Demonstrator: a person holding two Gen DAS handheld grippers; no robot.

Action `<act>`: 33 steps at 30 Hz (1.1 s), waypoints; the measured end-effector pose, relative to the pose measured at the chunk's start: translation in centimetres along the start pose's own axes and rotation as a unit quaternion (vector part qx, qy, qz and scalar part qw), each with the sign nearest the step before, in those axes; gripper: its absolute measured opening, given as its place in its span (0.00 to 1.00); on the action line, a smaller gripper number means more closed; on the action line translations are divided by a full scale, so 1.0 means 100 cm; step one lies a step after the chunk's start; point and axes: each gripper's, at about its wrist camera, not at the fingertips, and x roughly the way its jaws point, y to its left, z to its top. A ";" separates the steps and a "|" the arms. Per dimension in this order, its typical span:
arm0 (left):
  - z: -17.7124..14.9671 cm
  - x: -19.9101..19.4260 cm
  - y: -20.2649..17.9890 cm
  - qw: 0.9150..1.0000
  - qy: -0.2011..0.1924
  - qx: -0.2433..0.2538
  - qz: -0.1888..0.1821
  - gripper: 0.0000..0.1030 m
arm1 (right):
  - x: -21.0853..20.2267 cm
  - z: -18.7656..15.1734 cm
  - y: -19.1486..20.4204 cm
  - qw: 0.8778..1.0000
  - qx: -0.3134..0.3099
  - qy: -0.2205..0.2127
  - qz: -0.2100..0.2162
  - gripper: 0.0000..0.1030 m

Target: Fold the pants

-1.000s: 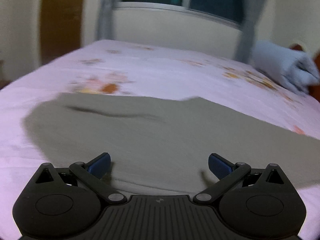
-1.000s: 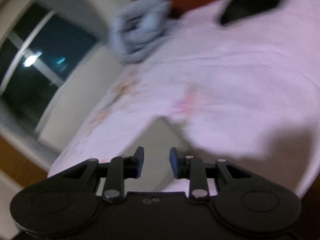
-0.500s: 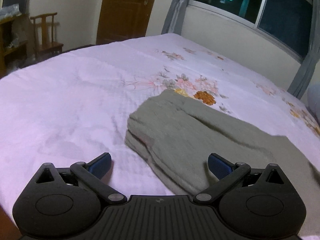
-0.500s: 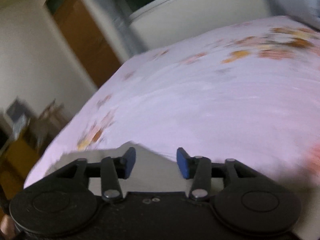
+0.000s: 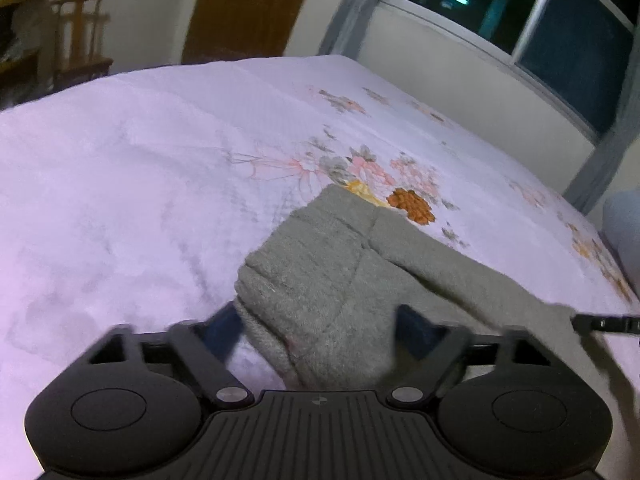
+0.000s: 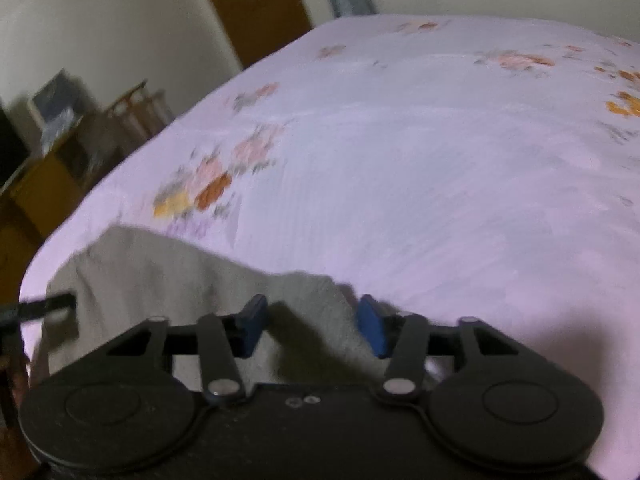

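Across the floral bed [image 5: 140, 152], wide bare sheet is lying beyond the grey pants [image 5: 320, 280], both the left gripper [image 5: 320, 330] and right gripper [image 6: 310, 320] straddling its near edge, fingers spread.

Brown door [image 5: 248, 8], dark window [image 5: 520, 20], wooden chair [image 5: 80, 36]

No legible text, labels, brands or numbers on anything in either view.
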 end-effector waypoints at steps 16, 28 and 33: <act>-0.016 -0.017 0.031 0.995 0.008 -0.086 -0.045 0.65 | 0.004 -0.009 0.010 0.996 -0.026 -0.017 -0.085 0.08; 0.016 -0.010 -0.039 0.999 -0.017 -0.001 -0.047 0.85 | 0.030 -0.014 0.071 0.999 0.009 0.014 -0.048 0.11; 0.003 0.002 -0.041 0.997 -0.011 0.075 -0.016 0.85 | -0.002 -0.022 0.056 0.999 0.042 -0.021 -0.028 0.15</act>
